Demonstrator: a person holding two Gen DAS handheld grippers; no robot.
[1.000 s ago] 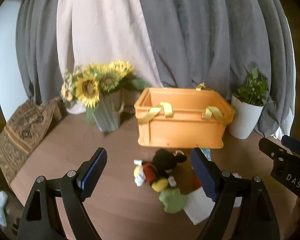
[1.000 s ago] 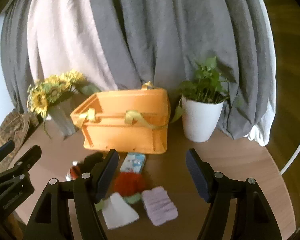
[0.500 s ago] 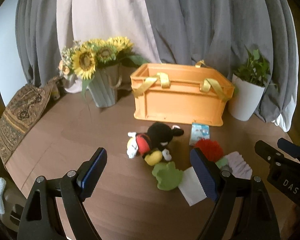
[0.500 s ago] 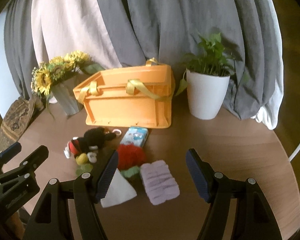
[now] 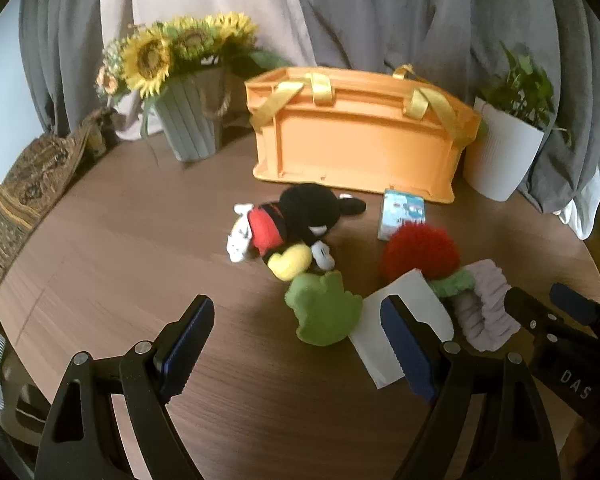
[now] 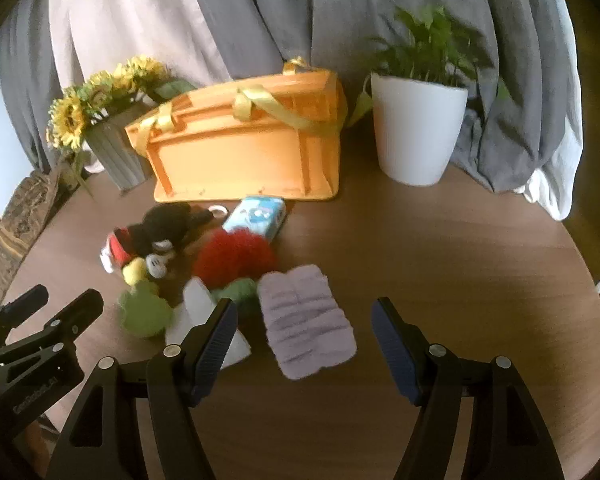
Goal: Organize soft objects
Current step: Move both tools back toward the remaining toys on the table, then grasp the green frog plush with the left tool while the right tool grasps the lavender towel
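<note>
Left wrist view first: compared with a second ago, the whole scene has slid up the picture and the pile of soft things has grown larger and closer, so both claws have dropped toward the table (image 5: 140, 240) and tipped further down. The orange crate (image 5: 360, 148), which earlier showed its open top, now shows mostly its front wall and yellow straps.

Left claw (image 5: 296, 344) stands wide apart, nothing between the pads, hanging above bare wood just in front of the green plush (image 5: 324, 308). Its right finger overlaps the white cloth (image 5: 404, 320) in the picture; whether it touches, I cannot tell. Beyond lies the mouse doll (image 5: 288, 228) on its side, and beside that the red pompom (image 5: 420, 252) and the small blue packet (image 5: 402, 212), which sits just in front of the crate.

Over to the right wrist view: right claw (image 6: 304, 340) is also apart, a bit narrower than the left, gripping nothing. The lilac scrunched cloth (image 6: 306, 328) lies flat on the table between its fingers, closer to the left finger, and not pinched. The left claw's black frame pokes in at the lower left.

All the soft things are on the table in front of the crate. Sunflowers in a grey vase (image 5: 188, 128) stand left of the crate, a white potted plant (image 6: 416, 128) to its right, with grey curtains (image 6: 340, 20) behind.
</note>
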